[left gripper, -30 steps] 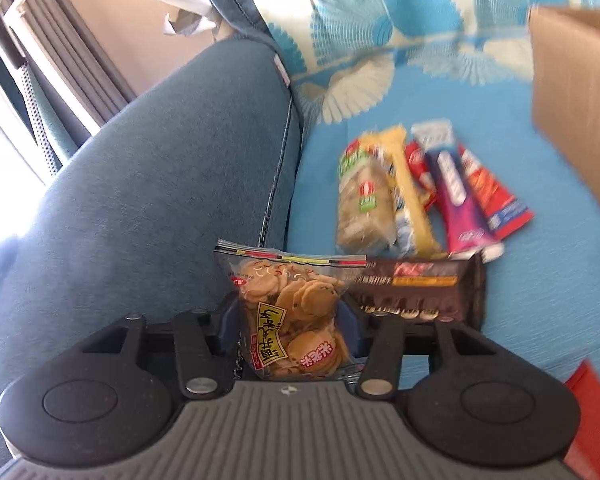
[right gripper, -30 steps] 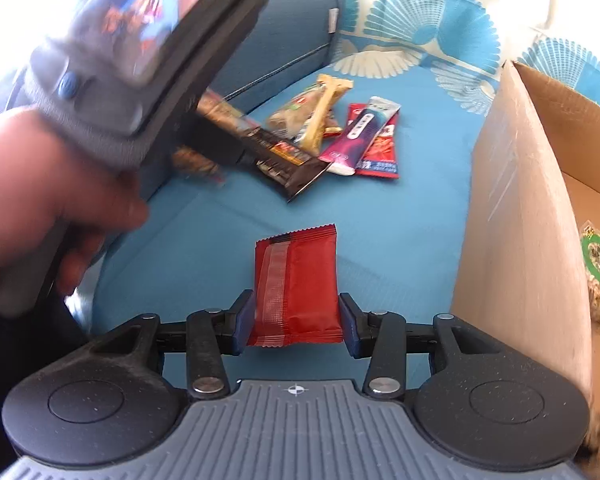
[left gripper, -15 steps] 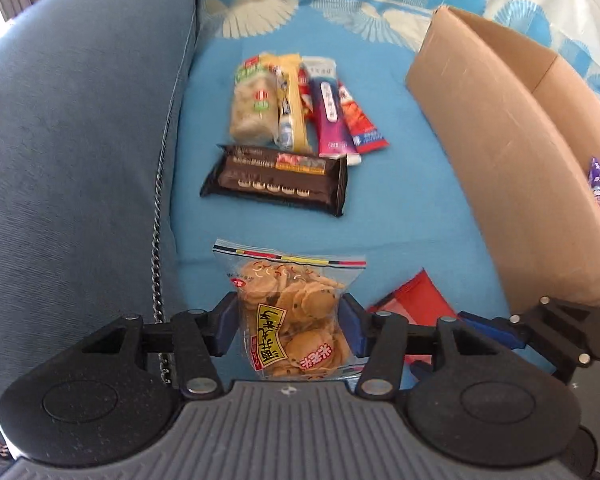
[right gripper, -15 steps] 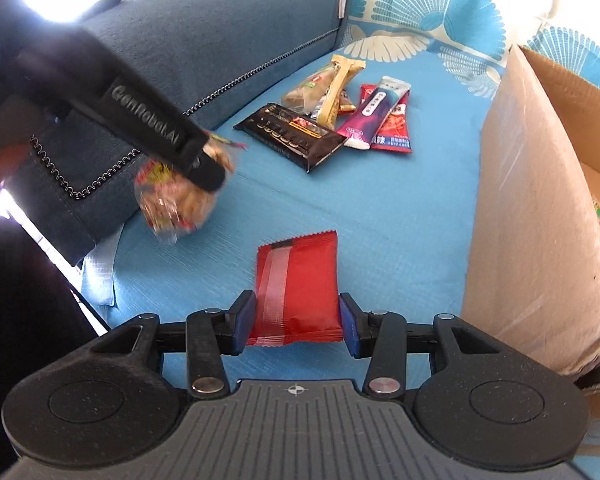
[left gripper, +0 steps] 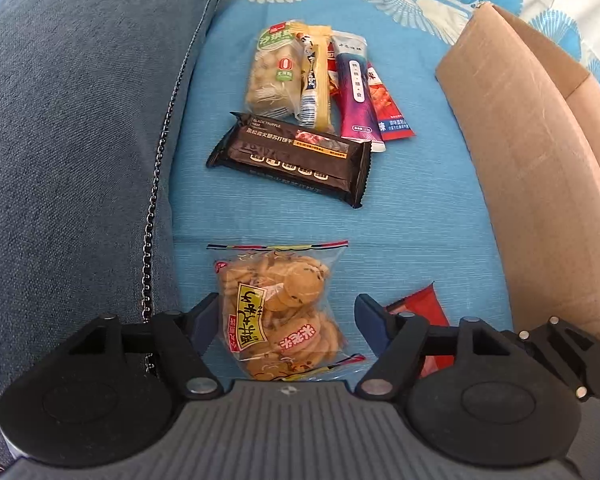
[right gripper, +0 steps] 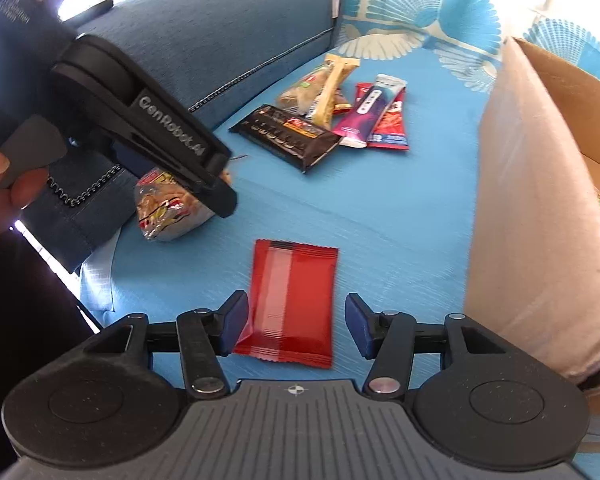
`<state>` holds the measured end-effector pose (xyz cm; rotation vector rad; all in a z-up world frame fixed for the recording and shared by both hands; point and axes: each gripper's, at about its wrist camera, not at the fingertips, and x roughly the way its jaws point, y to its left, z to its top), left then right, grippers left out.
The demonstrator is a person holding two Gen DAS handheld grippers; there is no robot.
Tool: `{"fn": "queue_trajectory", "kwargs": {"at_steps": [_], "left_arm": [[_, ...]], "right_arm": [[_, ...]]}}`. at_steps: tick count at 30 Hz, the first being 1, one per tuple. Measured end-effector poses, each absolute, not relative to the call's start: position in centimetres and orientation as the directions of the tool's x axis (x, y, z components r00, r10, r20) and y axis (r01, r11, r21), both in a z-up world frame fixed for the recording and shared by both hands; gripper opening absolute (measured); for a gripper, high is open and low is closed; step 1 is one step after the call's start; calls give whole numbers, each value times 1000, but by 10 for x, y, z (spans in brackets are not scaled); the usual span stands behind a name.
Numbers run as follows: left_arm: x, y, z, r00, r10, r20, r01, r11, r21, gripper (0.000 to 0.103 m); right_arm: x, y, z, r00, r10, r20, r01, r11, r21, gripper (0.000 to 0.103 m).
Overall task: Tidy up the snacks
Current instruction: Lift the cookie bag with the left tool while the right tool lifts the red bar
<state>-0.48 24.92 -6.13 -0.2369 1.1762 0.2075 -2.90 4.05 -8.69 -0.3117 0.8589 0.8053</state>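
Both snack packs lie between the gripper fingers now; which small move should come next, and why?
Probably lift both grippers away. The left gripper and right gripper are opening; the cookie bag and red packet lie loose on the blue cushion.

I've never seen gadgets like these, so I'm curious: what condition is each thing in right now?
left gripper: jaws opening, pads clear of the cookie bag
cookie bag: sealed, lying on the cushion
right gripper: jaws opening around the red packet
red packet: sealed, lying flat
cardboard box: open
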Motion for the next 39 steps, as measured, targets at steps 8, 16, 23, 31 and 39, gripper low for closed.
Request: {"fn": "queue_trajectory", "kwargs": {"at_steps": [8, 16, 23, 31, 39], "left_arm": [[3, 242, -68, 333, 65, -941, -266, 963, -28, 77], [5, 242, -72, 312, 72, -947, -253, 967, -9, 77], [6, 241, -74, 306, 81, -949, -248, 969, 3, 76], [7, 244, -74, 311, 84, -947, -260, 966, 0, 68], [3, 245, -70, 327, 82, -942, -265, 964, -8, 66]], "right_arm": [[-32, 46, -93, 378, 485, -789, -750, 659, 46, 59], [-34, 47, -96, 386, 481, -787, -757, 653, 28, 53], [-38, 46, -92, 404, 493, -770, -763, 646, 13, 45], [-34, 39, -86, 425, 505, -752, -745, 667, 27, 45], [-32, 39, -86, 443, 499, -745, -735, 678, 18, 45]]}}
